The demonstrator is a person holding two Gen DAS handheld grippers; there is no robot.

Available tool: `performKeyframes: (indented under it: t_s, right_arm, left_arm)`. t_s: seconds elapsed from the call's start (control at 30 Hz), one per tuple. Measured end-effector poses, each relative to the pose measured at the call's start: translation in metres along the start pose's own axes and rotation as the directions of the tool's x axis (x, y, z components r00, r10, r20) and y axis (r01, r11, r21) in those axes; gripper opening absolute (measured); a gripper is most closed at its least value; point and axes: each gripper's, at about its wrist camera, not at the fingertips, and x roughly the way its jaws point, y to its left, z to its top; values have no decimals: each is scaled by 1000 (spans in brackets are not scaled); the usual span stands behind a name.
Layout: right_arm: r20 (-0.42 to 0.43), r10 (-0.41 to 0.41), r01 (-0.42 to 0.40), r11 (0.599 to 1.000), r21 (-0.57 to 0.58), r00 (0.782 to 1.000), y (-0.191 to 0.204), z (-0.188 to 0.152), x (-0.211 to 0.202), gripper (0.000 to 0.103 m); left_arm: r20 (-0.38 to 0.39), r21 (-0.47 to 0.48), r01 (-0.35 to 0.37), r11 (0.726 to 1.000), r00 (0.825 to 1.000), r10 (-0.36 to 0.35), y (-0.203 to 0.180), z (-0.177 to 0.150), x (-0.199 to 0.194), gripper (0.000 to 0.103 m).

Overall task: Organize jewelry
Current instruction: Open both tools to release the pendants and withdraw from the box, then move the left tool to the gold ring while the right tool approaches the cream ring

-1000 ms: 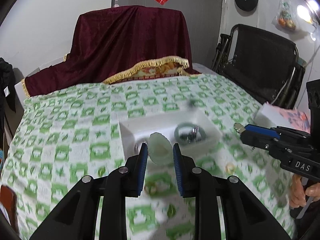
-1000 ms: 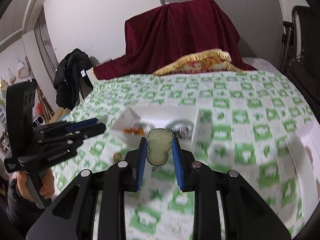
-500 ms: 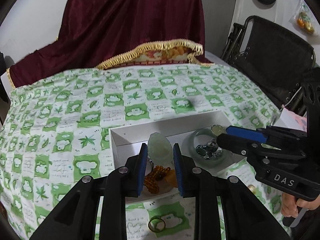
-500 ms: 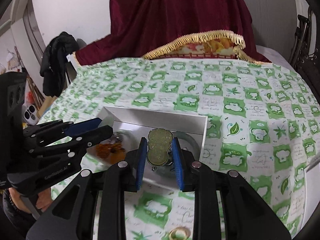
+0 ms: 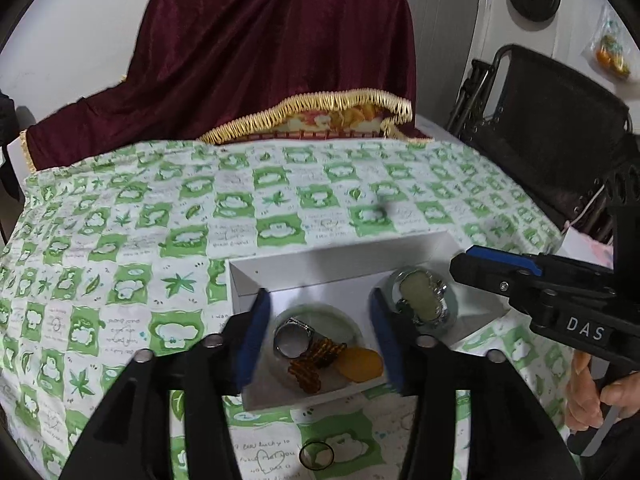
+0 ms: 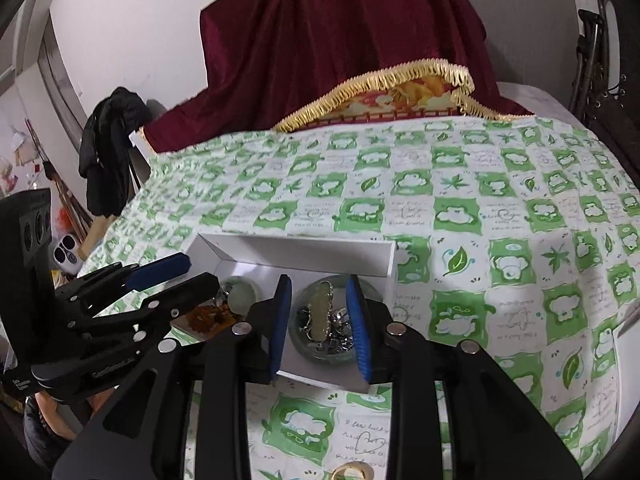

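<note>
My left gripper (image 5: 318, 334) hangs over the left half of the white box (image 5: 320, 258), its jaws opening, with nothing pressed between the blue pads (image 5: 252, 338). Below the gap lie a silver ring (image 5: 293, 338), a knot of amber beads (image 5: 316, 362) and an orange oval stone (image 5: 360, 364). They rest on something round and pale green; motion blur keeps me from telling what it is. My own fingers cut off the box's near left corner.

Further right in the box sits a clear round dish (image 5: 424, 300) holding the pale green pendant (image 5: 418, 298) in its metal frame. From my right wrist the pendant (image 6: 323, 312) shows edge-on between the pads, and I cannot tell whether it touches either. My right gripper (image 6: 320, 322) has its jaws opening too, still narrow, with the pendant and a tangle of silver chain (image 6: 338, 334) beneath them in the dish. What the tangle is made of is hard to read.

On the green-and-white tablecloth (image 5: 120, 280) in front of the box lies a dark ring (image 5: 317, 455), partly in shadow. In the right view a gold ring (image 6: 352, 472) is cut off by the bottom edge. My right hand (image 5: 596, 396) shows only as fingers on the handle at the frame's rim.
</note>
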Motion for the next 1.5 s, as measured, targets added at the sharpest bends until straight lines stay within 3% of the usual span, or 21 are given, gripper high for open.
performKeyframes:
  t_s: [0.17,0.3,0.4,0.6,0.77,1.23,1.5]
  right_arm:
    - [58,-11,12,1000,-4,998,4,-2,-19,46]
    - [115,-16,14,1000,16,993,2,-10,-38,63]
    - [159,-35,32,999,23,987,0,-20,-53,69]
    - [218,-71,69,997,18,973,-2,-39,-73,85]
    - [233,-83,79,997,24,969,-4,-60,-81,92]
    - [154,-114,119,993,-22,981,6,-103,-80,98]
    - [60,-139,143,987,-70,988,13,-122,-73,98]
  left_arm:
    - [67,7,-58,998,996,57,-2,-4,-21,83]
    - [106,-12,-75,997,991,76,0,-9,-37,93]
    - [118,-33,-75,997,990,78,1,-19,-47,99]
    - [87,-32,-108,994,990,111,-2,-43,-52,99]
    - [60,-12,-150,989,987,151,-8,-60,-52,99]
    - [-48,7,-179,984,983,179,-19,-100,-53,99]
    - [-179,-21,-159,987,972,153,-15,-113,-38,100]
